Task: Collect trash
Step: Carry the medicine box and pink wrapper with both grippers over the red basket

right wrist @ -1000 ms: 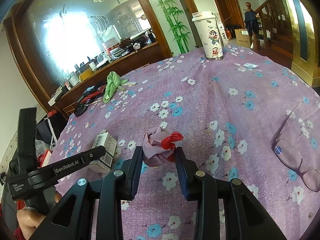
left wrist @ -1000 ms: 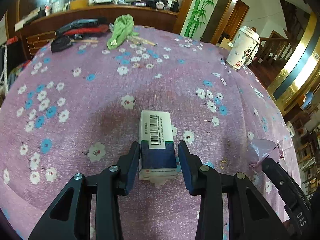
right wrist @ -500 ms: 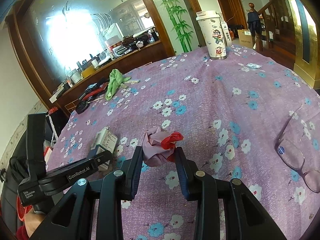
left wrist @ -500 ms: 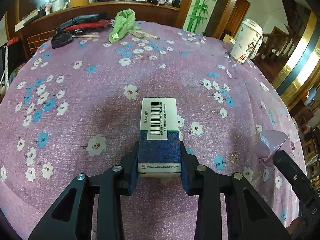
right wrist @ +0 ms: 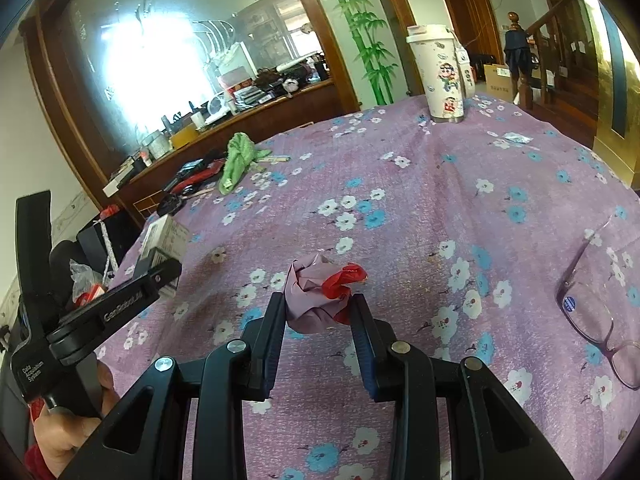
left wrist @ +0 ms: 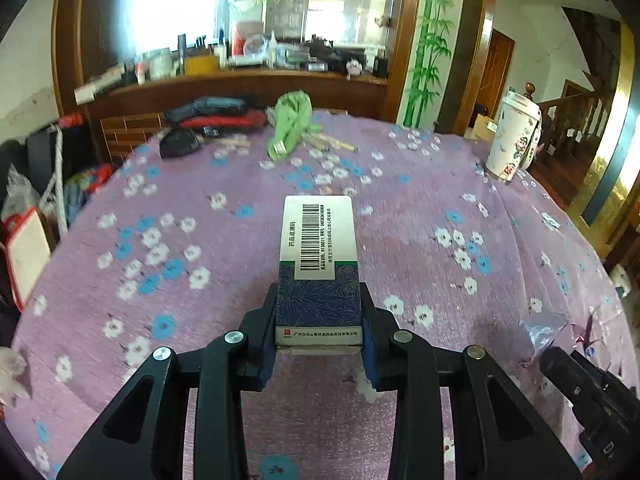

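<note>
- The left gripper [left wrist: 319,332] clamps a blue-and-white medicine box [left wrist: 319,264] between its fingers [left wrist: 267,344], barcode label facing up, the box lifted clear above the purple floral tabletop [left wrist: 420,216].
- The right gripper [right wrist: 318,328] pinches a crumpled pink-and-red wrapper [right wrist: 316,292] between its fingers [right wrist: 362,328], held over the same cloth.
- In the right wrist view, a hand [right wrist: 68,436] grips the left tool's handle at the tabletop's near left edge.
- A lidded cartoon cup [right wrist: 438,74] stands at the far edge; a green cloth [right wrist: 236,160] lies at the far left; eyeglasses [right wrist: 596,308] rest at the right.
</note>
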Motion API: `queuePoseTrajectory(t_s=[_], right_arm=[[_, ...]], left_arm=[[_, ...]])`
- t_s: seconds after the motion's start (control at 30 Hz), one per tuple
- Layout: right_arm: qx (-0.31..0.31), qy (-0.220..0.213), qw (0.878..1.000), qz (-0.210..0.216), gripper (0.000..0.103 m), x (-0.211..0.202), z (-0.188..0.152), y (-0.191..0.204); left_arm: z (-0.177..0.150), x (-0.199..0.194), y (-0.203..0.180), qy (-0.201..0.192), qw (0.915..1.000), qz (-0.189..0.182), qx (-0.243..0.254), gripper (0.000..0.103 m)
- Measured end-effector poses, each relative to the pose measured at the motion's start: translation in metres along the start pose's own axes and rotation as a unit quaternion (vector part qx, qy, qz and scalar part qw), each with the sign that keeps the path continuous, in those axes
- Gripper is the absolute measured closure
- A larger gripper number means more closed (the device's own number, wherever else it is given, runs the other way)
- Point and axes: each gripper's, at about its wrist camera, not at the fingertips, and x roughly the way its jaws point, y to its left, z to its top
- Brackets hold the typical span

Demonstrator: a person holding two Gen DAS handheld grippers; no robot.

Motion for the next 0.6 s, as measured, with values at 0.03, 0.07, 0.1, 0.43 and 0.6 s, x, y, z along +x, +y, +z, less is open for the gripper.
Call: queuePoseTrajectory(t_s=[0.03,0.07,0.1,0.43,0.6], right_arm=[[-0.004,-0.004,1.000,-0.002,0.068,-0.002,0.000,0.002],[-0.012,-0.012,1.000,-0.008,0.068,-0.004,0.000,0.005],[-0.015,-0.016,1.000,-0.013,0.068,-0.006,-0.001,0.005],[-0.003,-0.008,1.000,0.006,0.068,-0.029,-0.001,0.019],[-0.019,-0.003,0.999,0.038,0.068,-0.060,-0.011,0.048]], left_arm=[[0.002,-0.003,0.000,-0.003,1.0000,0.002,0.002,0.070],[0.003,-0.006,0.000,-0.004,1.0000,0.002,0.002,0.070],[0.005,-0.012,0.000,-0.009,1.0000,0.001,0.000,0.070],[-0.013,-0.077,0.010,-0.026,0.9986,0.024,0.038,0.070],[-0.036,-0.120,0.027,-0.045,0.9968,0.038,0.053,0.070]])
